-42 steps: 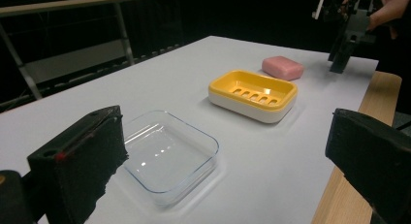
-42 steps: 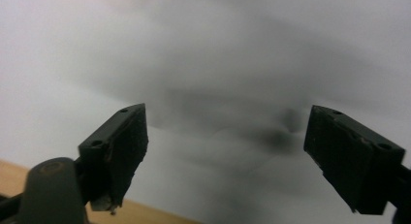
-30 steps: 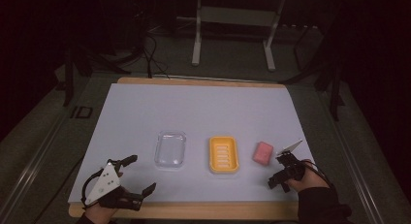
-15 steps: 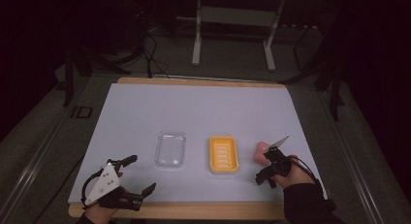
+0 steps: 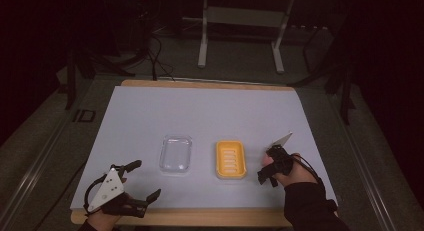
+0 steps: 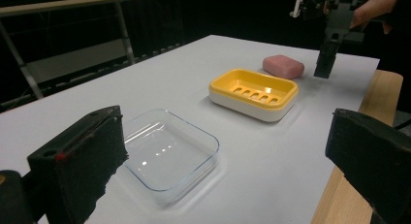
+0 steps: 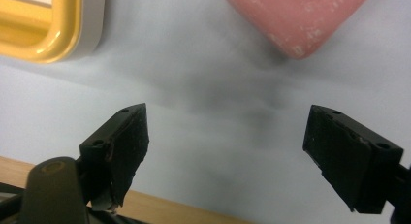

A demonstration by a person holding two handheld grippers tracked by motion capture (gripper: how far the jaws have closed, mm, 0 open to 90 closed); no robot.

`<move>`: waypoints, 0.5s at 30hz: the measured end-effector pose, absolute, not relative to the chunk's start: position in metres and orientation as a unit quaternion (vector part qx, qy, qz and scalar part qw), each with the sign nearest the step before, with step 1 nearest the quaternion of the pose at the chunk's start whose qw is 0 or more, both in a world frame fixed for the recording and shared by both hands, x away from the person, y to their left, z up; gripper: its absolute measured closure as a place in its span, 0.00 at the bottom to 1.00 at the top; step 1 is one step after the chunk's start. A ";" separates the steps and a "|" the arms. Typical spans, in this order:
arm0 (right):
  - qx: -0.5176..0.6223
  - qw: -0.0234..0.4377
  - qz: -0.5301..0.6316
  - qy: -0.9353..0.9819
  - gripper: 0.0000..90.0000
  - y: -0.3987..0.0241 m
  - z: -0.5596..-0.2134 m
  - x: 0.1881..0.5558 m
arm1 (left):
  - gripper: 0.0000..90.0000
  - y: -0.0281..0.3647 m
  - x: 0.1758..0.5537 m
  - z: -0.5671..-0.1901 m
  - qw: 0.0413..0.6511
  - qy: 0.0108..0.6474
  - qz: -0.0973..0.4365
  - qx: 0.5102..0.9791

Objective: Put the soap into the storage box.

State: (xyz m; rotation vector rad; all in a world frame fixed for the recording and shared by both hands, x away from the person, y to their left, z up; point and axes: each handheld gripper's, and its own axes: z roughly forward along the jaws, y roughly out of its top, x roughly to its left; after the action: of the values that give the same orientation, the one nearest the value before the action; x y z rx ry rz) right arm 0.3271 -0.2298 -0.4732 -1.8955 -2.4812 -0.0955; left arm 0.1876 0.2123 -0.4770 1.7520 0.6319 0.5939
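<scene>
A pink soap bar (image 6: pixel 283 66) lies on the white table just right of a yellow soap dish (image 5: pixel 230 159), with a clear glass dish (image 5: pixel 175 154) left of that. My right gripper (image 5: pixel 269 173) hangs open above the table, pointing down, and covers the soap in the high view. In the right gripper view the soap (image 7: pixel 300 15) lies just beyond the spread jaws of that gripper (image 7: pixel 237 146), untouched, and the yellow dish (image 7: pixel 43 25) is at the upper left. My left gripper (image 5: pixel 145 180) rests open and empty near the front left edge.
The wooden front edge (image 7: pixel 169 212) of the table runs close under the right gripper. The white table surface (image 5: pixel 200 111) stretches bare toward the back. Beyond the far edge stand a metal frame (image 5: pixel 240 36) and cables on the dark floor.
My right gripper has moved left and slightly forward, from right of the soap to over it. The left gripper and both dishes have stayed put.
</scene>
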 end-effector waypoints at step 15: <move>-0.657 -0.041 -0.102 -0.746 0.12 -0.224 -0.460 0.358 | 0.01 0.211 0.187 -0.477 0.558 0.265 0.250 0.745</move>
State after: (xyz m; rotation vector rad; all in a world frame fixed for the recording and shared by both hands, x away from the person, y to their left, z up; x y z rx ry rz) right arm 0.3580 -0.2237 -0.4602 -2.1195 -2.4072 -0.3286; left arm 0.1868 0.2111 -0.4771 1.7580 0.6262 0.5902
